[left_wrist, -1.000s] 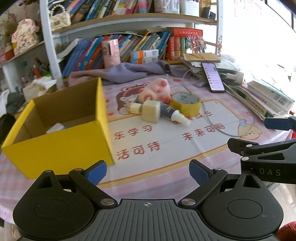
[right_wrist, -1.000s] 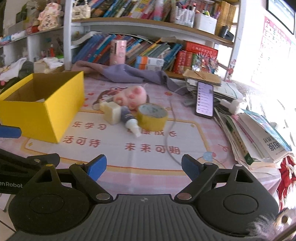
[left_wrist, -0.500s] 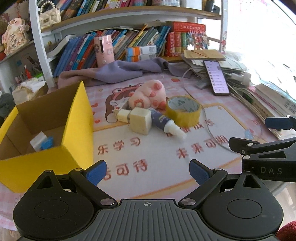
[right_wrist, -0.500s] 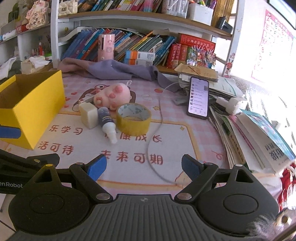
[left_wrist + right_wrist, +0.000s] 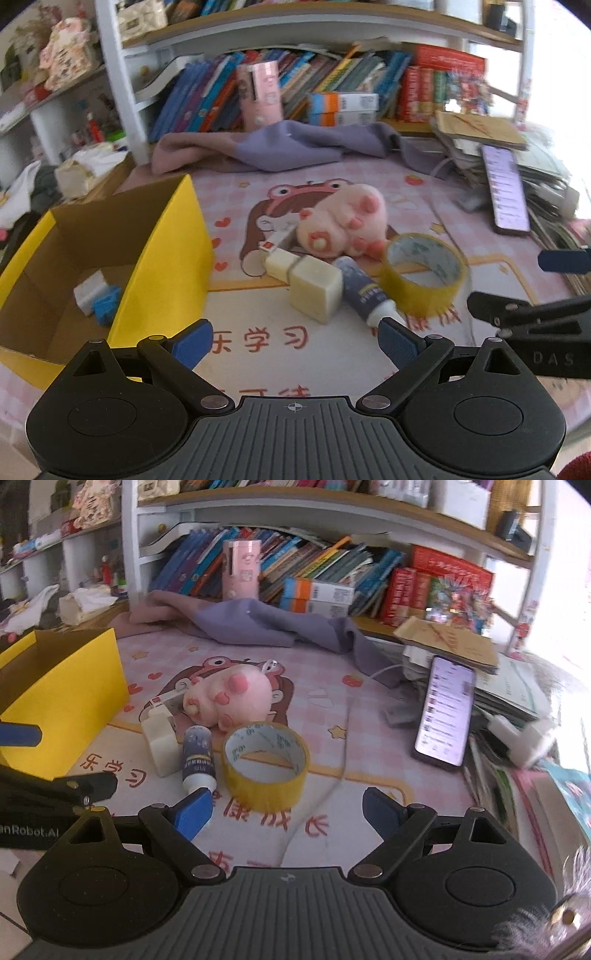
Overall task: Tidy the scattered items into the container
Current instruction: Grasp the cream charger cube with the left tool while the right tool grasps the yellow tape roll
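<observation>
Yellow box (image 5: 162,266) holds only two small items, most still outside
Tape roll (image 5: 265,766), glue bottle (image 5: 198,760), white block (image 5: 316,291) and pink plush (image 5: 341,225) lie on the counter; both grippers (image 5: 295,341) (image 5: 286,814) are spread and empty

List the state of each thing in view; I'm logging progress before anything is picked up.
Box: open, two small items inside.
Tape: lying flat on the mat.
Bottle: lying down, capped.
Plush: on its side.
Phone: screen lit.
Left claw: open, empty.
Right claw: open, empty.
</observation>
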{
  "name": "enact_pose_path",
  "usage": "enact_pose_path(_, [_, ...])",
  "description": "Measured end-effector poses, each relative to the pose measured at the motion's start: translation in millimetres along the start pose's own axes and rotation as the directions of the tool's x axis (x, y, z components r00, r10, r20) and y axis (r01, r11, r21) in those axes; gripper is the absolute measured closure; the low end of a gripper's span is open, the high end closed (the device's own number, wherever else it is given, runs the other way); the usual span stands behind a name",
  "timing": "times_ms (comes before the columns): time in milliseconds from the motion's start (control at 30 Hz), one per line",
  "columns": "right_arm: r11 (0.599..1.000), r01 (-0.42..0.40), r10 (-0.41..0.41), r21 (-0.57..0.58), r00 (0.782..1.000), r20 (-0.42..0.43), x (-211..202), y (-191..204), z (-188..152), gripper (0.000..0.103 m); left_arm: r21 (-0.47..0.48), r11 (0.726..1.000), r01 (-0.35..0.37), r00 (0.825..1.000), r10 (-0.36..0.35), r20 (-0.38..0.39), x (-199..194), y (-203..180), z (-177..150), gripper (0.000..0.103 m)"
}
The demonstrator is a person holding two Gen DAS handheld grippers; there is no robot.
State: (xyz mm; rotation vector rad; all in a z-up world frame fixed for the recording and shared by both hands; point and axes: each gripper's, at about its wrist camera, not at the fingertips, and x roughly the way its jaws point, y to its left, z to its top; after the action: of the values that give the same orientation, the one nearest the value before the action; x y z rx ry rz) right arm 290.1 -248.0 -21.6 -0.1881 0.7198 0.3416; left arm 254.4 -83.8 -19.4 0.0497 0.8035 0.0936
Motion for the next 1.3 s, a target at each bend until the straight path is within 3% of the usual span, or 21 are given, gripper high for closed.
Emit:
enact_pose_path(333, [0.991,-0.12,0.115,-0.052,0.99,-0.086,54,-14,16,0.014,-0.07,0.997,-0.04,0.998,0.037,-0.043,27,-5,17,0.007])
enact_pose_path(500, [0.985,-0.161,0.151,-0.07,0.98,-0.128,75,-15,20,0.014,-0.126,0.992,-0.027,0.997,0.018,-0.07,48,-5,29,0.011])
enact_pose_path(600, [0.981,-0.178,0.165,-0.082,0.976,-0.142,84,-17,21,0.014,-0.132,0.991,-0.032,0.995,0.019,-0.093,64,-9,33,0.018])
enact_pose_path(667, [0.978,-0.188,0.174,-0.087,0.973,-0.15,89,-18,22,0.014,-0.134,0.99,-0.044,0.993,0.028,-0.118,75,-11,35,0.03])
enact_pose_path(1100, [0.957,-0.259,0.231,-0.127,0.952,-0.199,119,-17,26,0.016,-0.163,0.986,-0.044,0.983,0.013,-0.185,110,-13,39,0.049])
enact_pose_path(1167, [0.955,-0.267,0.239,-0.131,0.95,-0.201,121,-17,27,0.017,-0.164,0.986,-0.034,0.983,0.004,-0.184,112,-13,39,0.058])
enact_pose_path(1300, [0.949,-0.28,0.249,-0.145,0.948,-0.198,122,-17,26,0.023,-0.146,0.989,-0.03,0.983,0.002,-0.183,110,-15,40,0.063])
